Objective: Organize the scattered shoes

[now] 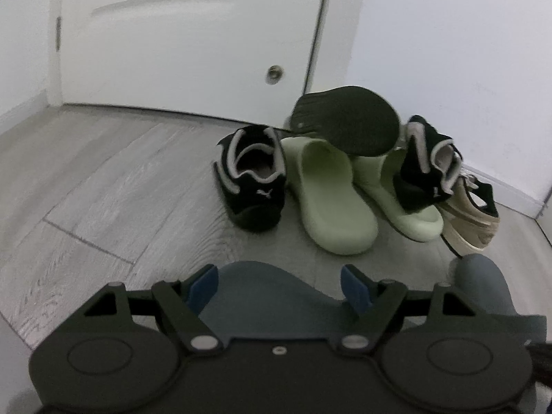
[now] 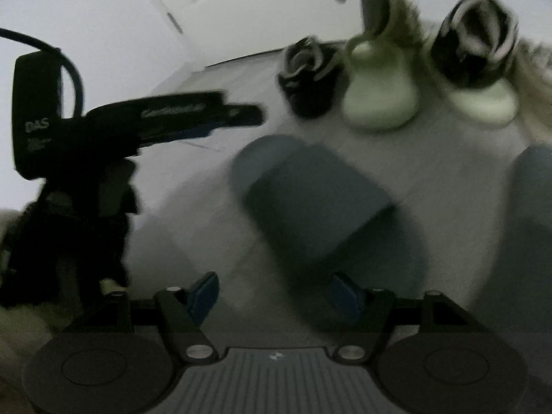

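Note:
Several shoes lie in a heap by the white door. In the left wrist view a black sneaker (image 1: 252, 179) stands left of two pale green slides (image 1: 331, 193) (image 1: 403, 200). A second black sneaker (image 1: 427, 165) lies on the right slide, a dark sole (image 1: 345, 120) rests upturned on top, and a beige shoe (image 1: 472, 220) is at the right. A grey-blue slide (image 1: 272, 296) lies right under my open left gripper (image 1: 279, 289). In the blurred right wrist view my open right gripper (image 2: 276, 293) hovers over a grey-blue slide (image 2: 317, 200); the left gripper's body (image 2: 138, 120) is at the left.
A white door (image 1: 193, 34) with a round knob (image 1: 274, 73) and white walls (image 1: 448, 51) close the corner behind the shoes. The floor (image 1: 103, 189) is grey wood-look planks. Another grey-blue slide (image 1: 483, 283) lies at the right.

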Available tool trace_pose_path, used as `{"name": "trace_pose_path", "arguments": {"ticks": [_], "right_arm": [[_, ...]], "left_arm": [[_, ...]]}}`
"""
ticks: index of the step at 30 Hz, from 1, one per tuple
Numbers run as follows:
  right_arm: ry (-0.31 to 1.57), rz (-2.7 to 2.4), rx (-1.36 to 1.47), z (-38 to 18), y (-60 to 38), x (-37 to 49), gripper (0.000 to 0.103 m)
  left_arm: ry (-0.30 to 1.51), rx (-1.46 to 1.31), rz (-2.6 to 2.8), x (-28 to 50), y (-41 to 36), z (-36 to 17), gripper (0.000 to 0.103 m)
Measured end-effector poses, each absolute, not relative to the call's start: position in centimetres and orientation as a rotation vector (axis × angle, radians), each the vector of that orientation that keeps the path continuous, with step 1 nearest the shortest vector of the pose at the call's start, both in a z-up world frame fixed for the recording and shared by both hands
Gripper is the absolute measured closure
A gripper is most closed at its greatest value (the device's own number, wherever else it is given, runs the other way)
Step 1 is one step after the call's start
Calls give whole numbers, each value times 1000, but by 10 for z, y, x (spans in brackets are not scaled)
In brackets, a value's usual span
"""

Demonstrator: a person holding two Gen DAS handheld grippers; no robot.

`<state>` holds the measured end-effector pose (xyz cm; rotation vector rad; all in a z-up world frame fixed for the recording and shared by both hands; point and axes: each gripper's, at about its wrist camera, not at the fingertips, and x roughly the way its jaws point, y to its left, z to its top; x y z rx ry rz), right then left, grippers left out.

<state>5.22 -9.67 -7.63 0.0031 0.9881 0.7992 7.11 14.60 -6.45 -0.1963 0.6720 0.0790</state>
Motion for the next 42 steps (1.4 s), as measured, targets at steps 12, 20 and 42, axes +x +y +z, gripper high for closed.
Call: {"name": "trace_pose_path", "arguments": {"ticks": [12, 20, 42], "right_arm": [[818, 929, -322, -83, -61, 86, 0], [816, 999, -413, -103, -29, 103, 0], [934, 962, -312, -107, -18, 114, 1]], "left_arm": [[672, -250, 136, 71, 162, -65, 24], [689, -252, 131, 74, 161, -68, 24], [672, -285, 138, 70, 167, -64, 24]]}}
